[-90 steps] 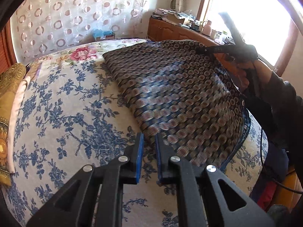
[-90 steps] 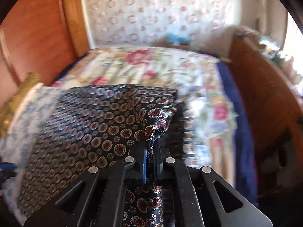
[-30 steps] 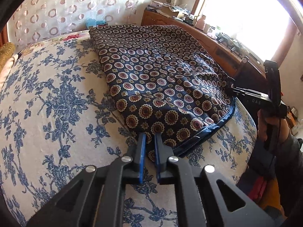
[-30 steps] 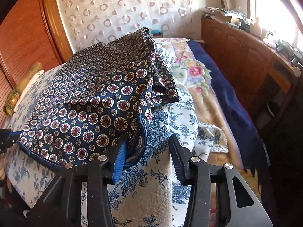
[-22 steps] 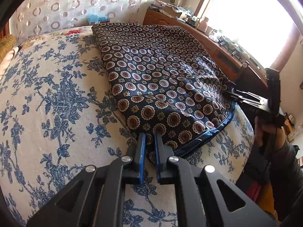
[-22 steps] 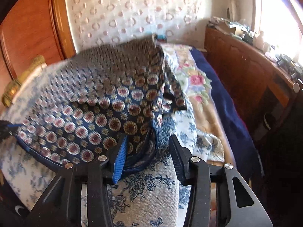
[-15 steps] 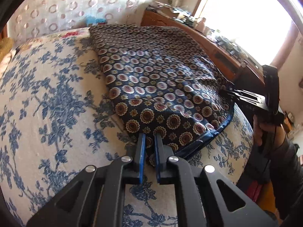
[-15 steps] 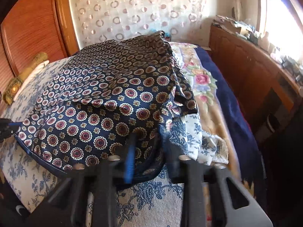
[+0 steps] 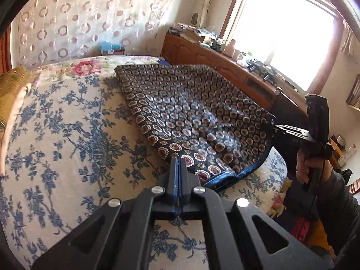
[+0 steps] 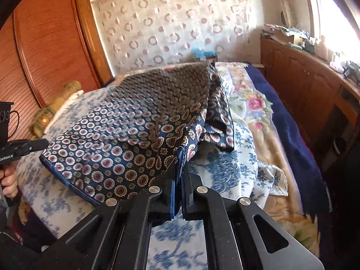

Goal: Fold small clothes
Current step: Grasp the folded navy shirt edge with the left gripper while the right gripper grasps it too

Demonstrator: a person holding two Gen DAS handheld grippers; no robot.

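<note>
A dark blue cloth (image 9: 198, 112) with rows of round medallions lies on the bed, folded over, with a plain blue hem along its near edge. It also shows in the right wrist view (image 10: 139, 121). My left gripper (image 9: 178, 160) is shut on the cloth's near left corner. My right gripper (image 10: 181, 157) is shut on the near right corner and lifts it a little off the bed. The right gripper appears in the left wrist view (image 9: 292, 132), and the left gripper in the right wrist view (image 10: 29, 145).
The bed has a white cover with blue flowers (image 9: 67, 135), a rose-print blanket (image 10: 254, 103) and a dark blue blanket (image 10: 290, 130). A gold pillow (image 9: 11, 90) lies at the left. A wooden cabinet (image 10: 303, 85) with clutter runs under the window. A wooden wardrobe (image 10: 45, 45) stands behind.
My right gripper has gone from open to shut on the cloth's right corner and raised it. My left gripper has closed tighter on the left corner. The cloth's near edge is lifted.
</note>
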